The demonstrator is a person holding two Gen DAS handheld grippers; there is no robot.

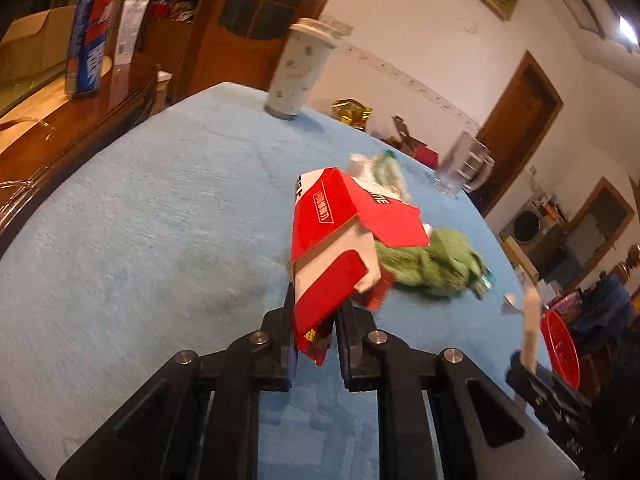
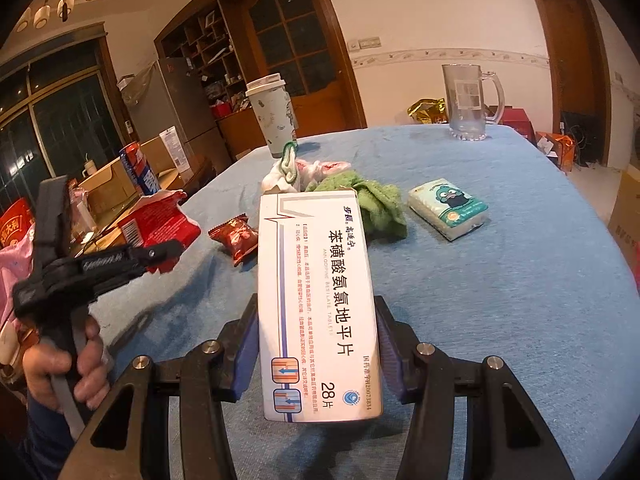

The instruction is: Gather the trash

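Note:
My left gripper is shut on a torn red and white packet, lifted off the blue tablecloth. In the right wrist view the same packet hangs from that gripper at the left. My right gripper is shut on a white medicine box, pads pressing its two long sides. A red candy wrapper, a green cloth, a crumpled white bag and a tissue pack lie on the table beyond the box.
A lidded paper cup and a glass mug stand near the table's far edge. A red basket sits low off the table's right side. A wooden side table with a blue can is at the left.

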